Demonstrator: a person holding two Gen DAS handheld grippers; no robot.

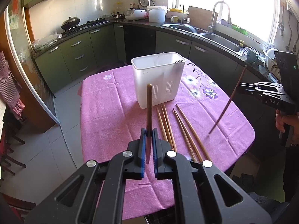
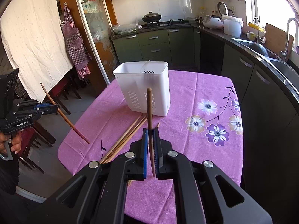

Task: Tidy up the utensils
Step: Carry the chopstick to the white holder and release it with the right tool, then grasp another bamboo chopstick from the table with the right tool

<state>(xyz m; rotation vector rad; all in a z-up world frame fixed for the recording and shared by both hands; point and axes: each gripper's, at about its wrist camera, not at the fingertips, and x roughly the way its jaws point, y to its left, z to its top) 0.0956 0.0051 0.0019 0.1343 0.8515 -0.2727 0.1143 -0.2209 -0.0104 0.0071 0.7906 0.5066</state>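
My left gripper (image 1: 149, 133) is shut on a brown chopstick (image 1: 149, 104) that stands up between its blue pads, above the near part of the table. My right gripper (image 2: 151, 133) is shut on another chopstick (image 2: 149, 110), also lifted off the cloth. In each view the other gripper appears at the side: the right gripper (image 1: 241, 88) with its slanted chopstick (image 1: 227, 102), and the left gripper (image 2: 54, 109) with its chopstick (image 2: 64, 114). A white slotted utensil holder (image 1: 158, 80) (image 2: 143, 85) stands upright at the table's far middle. Several loose chopsticks (image 1: 179, 128) (image 2: 127, 136) lie in front of it.
The table wears a purple flowered cloth (image 1: 112, 112) (image 2: 186, 93). Green cabinets and a dark counter with a sink (image 1: 222, 41) and tap run behind and along the right. Dark chairs (image 2: 37, 136) and a checked apron (image 2: 74, 43) are on the left side.
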